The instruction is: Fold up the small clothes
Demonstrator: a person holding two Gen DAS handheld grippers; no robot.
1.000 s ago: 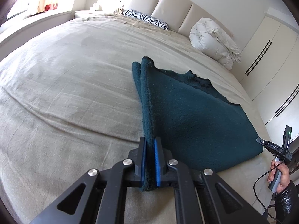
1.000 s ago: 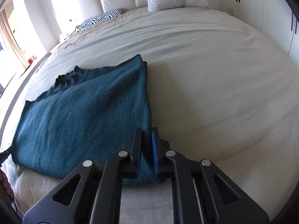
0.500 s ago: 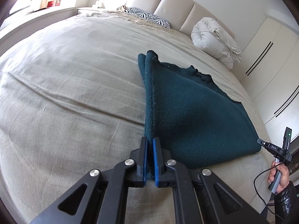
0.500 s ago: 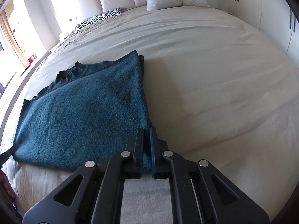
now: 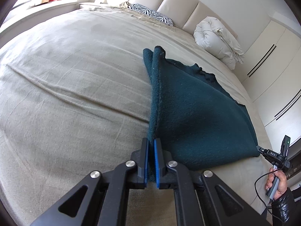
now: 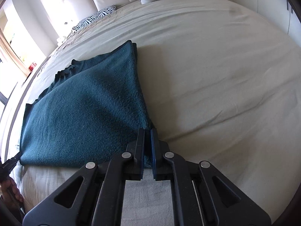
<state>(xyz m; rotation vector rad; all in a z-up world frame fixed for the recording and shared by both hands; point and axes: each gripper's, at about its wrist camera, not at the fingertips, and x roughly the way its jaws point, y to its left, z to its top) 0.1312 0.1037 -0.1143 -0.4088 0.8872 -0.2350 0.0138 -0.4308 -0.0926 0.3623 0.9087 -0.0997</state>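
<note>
A dark teal fleece garment point(image 5: 197, 113) lies folded over on the beige bed point(image 5: 65, 84), its near edge lifted off the sheet. My left gripper point(image 5: 151, 143) is shut on the garment's near left corner, the cloth pinched between the blue pads. In the right wrist view the same garment point(image 6: 84, 113) spreads to the left, and my right gripper point(image 6: 148, 131) is shut on its near right corner. The garment's far edge rests on the bed point(image 6: 216, 66). The right gripper point(image 5: 274, 154) also shows at the left wrist view's right edge, held by a hand point(image 5: 278, 180).
A zebra-print pillow point(image 5: 150, 14) and a rolled white duvet point(image 5: 218, 41) lie by the padded headboard point(image 5: 178, 0). White wardrobe doors point(image 5: 272, 60) stand to the right of the bed. A window point(image 6: 11, 43) is on the left.
Both grippers have drawn the garment's near edge toward the foot of the bed, and the cloth now lies stretched flatter. The right gripper has sunk a little. Both grips stay as they were.
</note>
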